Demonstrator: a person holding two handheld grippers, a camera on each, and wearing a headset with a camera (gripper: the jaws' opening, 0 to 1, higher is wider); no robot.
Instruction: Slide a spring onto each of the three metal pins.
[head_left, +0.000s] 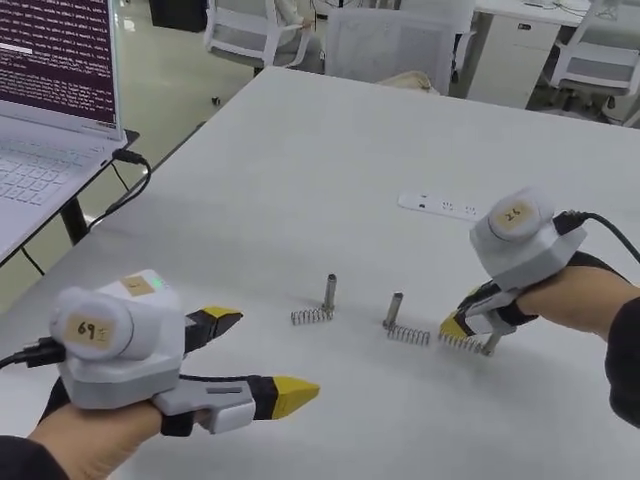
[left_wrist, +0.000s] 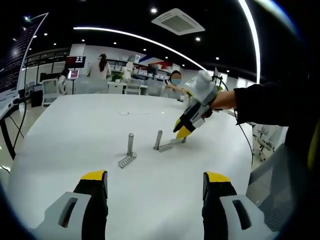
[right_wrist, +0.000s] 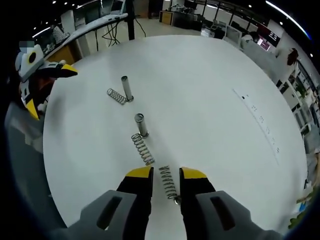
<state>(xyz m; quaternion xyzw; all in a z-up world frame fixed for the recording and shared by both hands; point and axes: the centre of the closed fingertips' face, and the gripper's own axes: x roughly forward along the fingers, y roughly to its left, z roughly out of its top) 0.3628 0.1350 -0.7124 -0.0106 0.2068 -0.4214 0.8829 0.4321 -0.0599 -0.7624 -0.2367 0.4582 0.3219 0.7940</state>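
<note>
Score check: nothing on the board. All three springs lie flat on the white table, and no pin wears one.

In the head view, the left pin stands upright at centre, with the first spring at its 8 o'clock, just beside the base. The middle pin is upright too, and the second spring lies at its 4 o'clock. The third pin sits toward 4 o'clock, partly hidden behind a gripper.

The right gripper is on the job, pitched nose-down from 3 o'clock with its tips at the tabletop. Its jaws straddle the third spring with a narrow gap, and I see no pinch. My read is that the first pick-up is under way, so all three fits are ahead.

The left gripper waits at 7 o'clock, level and low. Its jaws are spread wide and hold nothing, and it points across toward the pins.
</note>
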